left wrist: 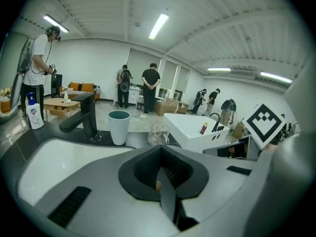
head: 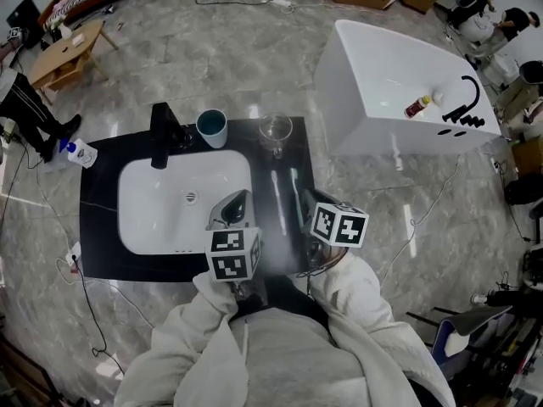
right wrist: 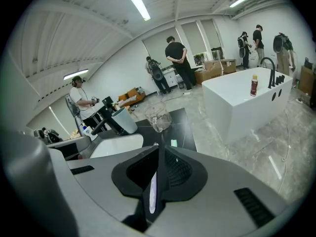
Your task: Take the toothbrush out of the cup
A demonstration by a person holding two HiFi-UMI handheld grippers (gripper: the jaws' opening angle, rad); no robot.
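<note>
Toothbrush [head: 276, 195] flat on counter [head: 100, 227]; left tongs [left wrist: 161, 154], right tongs [right wrist: 158, 152] closed

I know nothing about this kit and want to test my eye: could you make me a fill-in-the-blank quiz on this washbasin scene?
1. The teal-lined cup stands beside the black ___.
2. The small red bottle sits on the rim of the white ___.
3. Two toothbrushes lie on the black ___, right of the basin.
4. The left gripper and right gripper both have their jaws ___.
Missing words: faucet; bathtub; countertop; shut.
</note>
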